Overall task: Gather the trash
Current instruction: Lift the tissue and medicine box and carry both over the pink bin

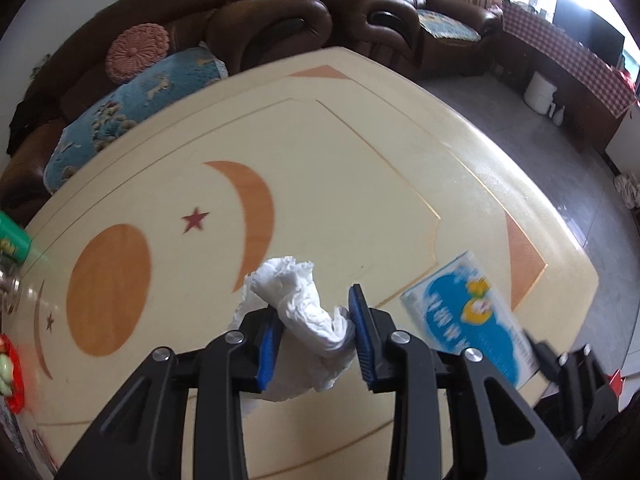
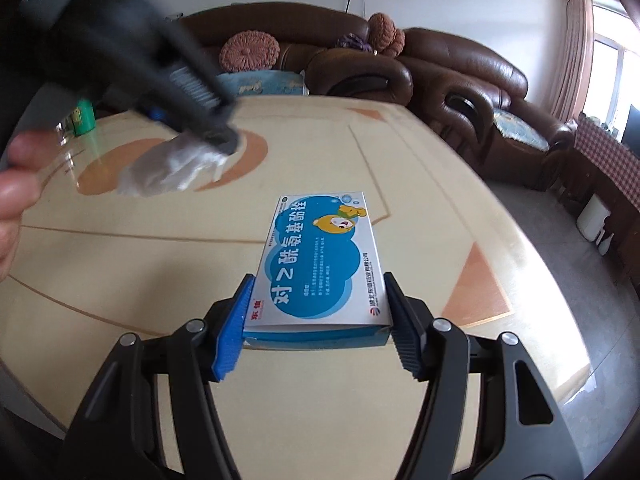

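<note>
left tongs [image 1: 314,334] clamped on crumpled white tissue [image 1: 298,300], lifted off table [image 1: 360,152]. right tongs [image 2: 316,322] pinch blue medicine box [image 2: 320,264] at near end, most of box sticks out forward over table. risk: tissue sits loose between my pads, could slide out if i swing fast. box gripped far from its middle, may pivot and drop. no bin or bag in sight, so no container contents to report.

The left gripper [image 1: 316,332] points steeply down, its blue pads clamped on a crumpled tissue [image 1: 300,308]. The right gripper [image 2: 320,320] tilts down more gently, its pads pressed against both sides of a box [image 2: 320,256]. A hand [image 2: 12,196] shows at the right view's left edge.
</note>
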